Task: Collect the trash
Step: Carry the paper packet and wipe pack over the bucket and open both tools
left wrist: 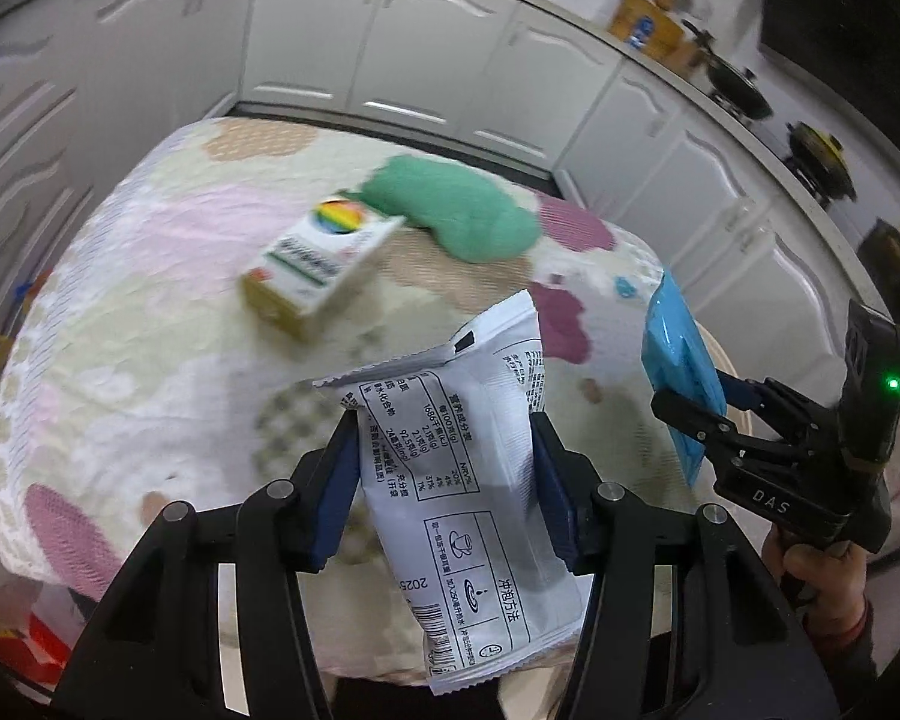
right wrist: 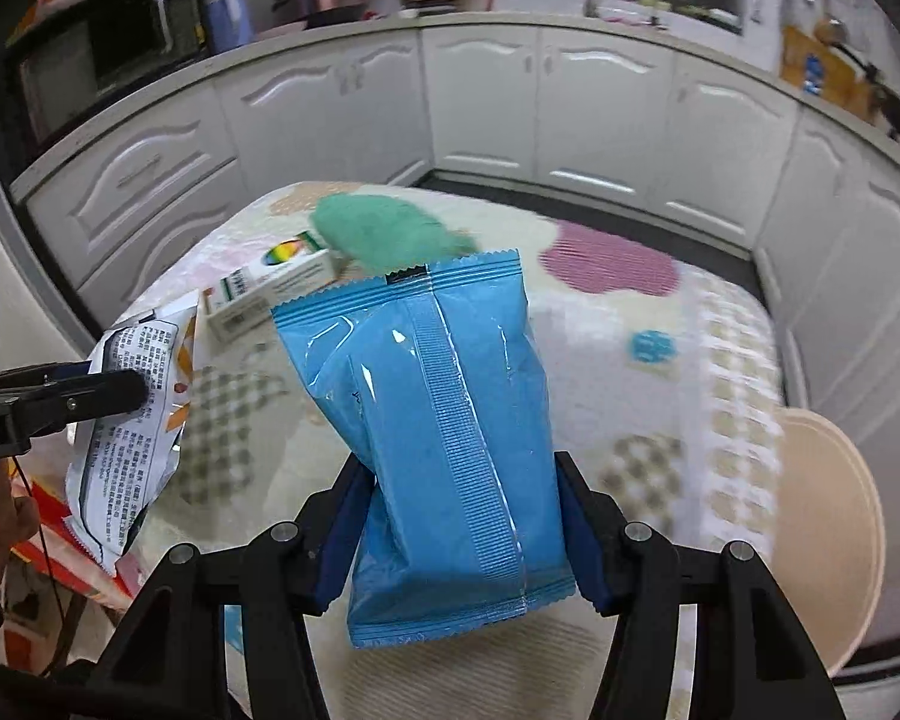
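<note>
Two packets: white packet (left wrist: 450, 456) clamped in left gripper (left wrist: 444, 468), blue packet (right wrist: 450, 432) in right gripper (right wrist: 462, 516).

Left claw (left wrist: 444, 450) and right claw (right wrist: 465, 492) both clamped, angled downward.

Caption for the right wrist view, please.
Right gripper clamps a blue sealed packet above the patterned tablecloth; a white carton and green cloth lie behind.
</note>
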Tool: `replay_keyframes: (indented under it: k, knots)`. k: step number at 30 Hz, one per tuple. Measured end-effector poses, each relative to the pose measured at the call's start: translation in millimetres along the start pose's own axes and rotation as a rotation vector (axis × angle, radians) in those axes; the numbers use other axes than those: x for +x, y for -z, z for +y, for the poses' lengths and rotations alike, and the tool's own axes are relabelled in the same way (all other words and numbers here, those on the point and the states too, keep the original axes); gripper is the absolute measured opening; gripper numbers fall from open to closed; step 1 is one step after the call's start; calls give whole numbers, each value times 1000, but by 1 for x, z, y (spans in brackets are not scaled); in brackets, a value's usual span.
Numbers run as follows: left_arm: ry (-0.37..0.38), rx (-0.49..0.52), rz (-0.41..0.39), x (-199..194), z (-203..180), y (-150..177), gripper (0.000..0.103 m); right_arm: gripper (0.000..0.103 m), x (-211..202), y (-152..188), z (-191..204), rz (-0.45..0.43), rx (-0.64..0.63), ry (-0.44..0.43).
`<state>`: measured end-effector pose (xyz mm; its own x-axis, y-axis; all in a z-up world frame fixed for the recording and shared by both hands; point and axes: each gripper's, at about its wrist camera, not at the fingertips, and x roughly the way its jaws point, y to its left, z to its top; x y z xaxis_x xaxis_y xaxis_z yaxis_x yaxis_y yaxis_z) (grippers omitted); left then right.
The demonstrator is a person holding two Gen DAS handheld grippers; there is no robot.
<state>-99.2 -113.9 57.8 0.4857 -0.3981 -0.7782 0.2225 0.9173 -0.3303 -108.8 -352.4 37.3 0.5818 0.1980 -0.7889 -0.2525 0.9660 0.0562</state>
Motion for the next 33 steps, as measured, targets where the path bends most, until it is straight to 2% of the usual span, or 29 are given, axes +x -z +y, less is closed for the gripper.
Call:
replay_keyframes:
  k: [12,26,33]
  knots:
    - [68,146,18,32,-84,-18,52,57,-33,28,-71,-30,136,94]
    - [129,284,42,90,-184,-43,52,57,-51,63,-168,-23,355,220]
    - [148,313,64,124,-222,-49,52,57,-47,81,-209,10,457,258]
